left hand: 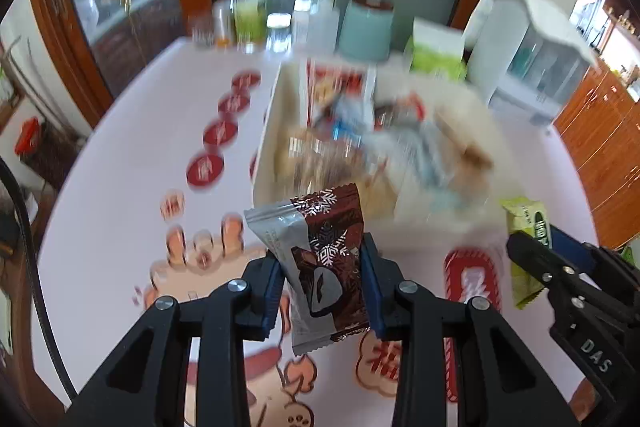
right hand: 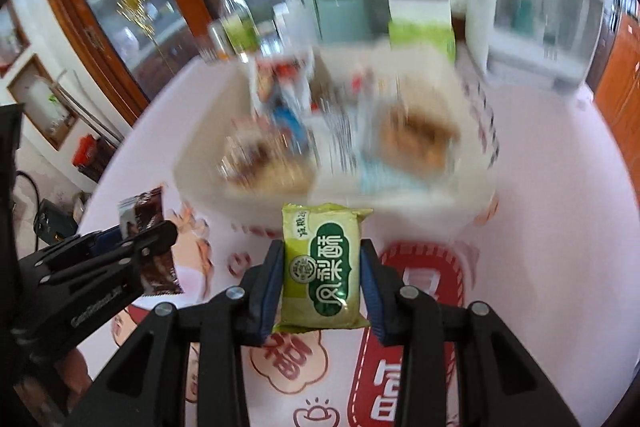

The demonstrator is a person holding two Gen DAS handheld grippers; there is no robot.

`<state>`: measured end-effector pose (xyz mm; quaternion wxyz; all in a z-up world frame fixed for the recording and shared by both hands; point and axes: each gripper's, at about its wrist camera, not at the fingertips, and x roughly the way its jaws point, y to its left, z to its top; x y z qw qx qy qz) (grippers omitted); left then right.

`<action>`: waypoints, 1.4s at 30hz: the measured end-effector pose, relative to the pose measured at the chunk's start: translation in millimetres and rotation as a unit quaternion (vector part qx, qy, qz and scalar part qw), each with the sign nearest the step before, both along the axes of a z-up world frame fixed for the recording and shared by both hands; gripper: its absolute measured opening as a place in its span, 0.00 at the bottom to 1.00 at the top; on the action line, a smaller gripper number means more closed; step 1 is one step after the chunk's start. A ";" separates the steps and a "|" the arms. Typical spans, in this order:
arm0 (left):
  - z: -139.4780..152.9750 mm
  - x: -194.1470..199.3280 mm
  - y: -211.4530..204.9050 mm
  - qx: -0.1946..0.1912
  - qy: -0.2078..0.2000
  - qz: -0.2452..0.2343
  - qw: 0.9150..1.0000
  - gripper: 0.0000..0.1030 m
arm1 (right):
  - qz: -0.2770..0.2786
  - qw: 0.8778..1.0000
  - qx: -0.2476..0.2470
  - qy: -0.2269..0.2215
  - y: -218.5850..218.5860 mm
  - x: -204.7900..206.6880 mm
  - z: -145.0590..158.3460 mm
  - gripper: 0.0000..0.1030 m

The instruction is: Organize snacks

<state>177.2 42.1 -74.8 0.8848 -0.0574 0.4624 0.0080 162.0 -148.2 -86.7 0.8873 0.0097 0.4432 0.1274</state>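
1. Left gripper point(left hand: 324, 279) is clamped on the brown snack packet point(left hand: 320, 259), held across its middle, clear above the table point(left hand: 120, 167) and just in front of the white tray point(left hand: 266, 131).
2. Right gripper point(right hand: 322, 281) pinches the green snack packet point(right hand: 322, 267) by its two long sides, also in the air just short of the tray's near edge.
3. Handling guess: both packets look light, with slick crinkly foil and a soft or crumbly filling. Mid-body side grips look best; the crimped end flaps would likely slide out or fold.
4. Too hard a squeeze could crush the contents.
5. The tray is already crowded with blurred wrapped snacks, so free slots are hard to make out.
6. Behind the tray: teal canister point(left hand: 366, 27), green-white box point(left hand: 436, 51), jars and a bottle, all too blurred to describe.
7. Right of the tray: white plastic cabinet point(left hand: 532, 55), well clear of the path.
8. The two grippers sit close side by side, so they might bump on approach.
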 end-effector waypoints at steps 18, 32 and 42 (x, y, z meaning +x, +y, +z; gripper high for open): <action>101.1 88.0 -16.2 0.048 -0.093 -0.017 0.994 0.33 | -0.011 0.991 -0.040 -0.124 8.9 66.4 126.0 0.36; 67.8 124.4 -2.8 0.042 -0.070 -0.010 0.997 0.95 | -0.025 0.994 -0.064 -0.082 19.3 104.6 81.5 0.49; 61.3 118.7 9.3 0.019 -0.056 -0.006 0.998 0.95 | -0.036 0.995 -0.056 -0.071 18.0 100.4 73.1 0.53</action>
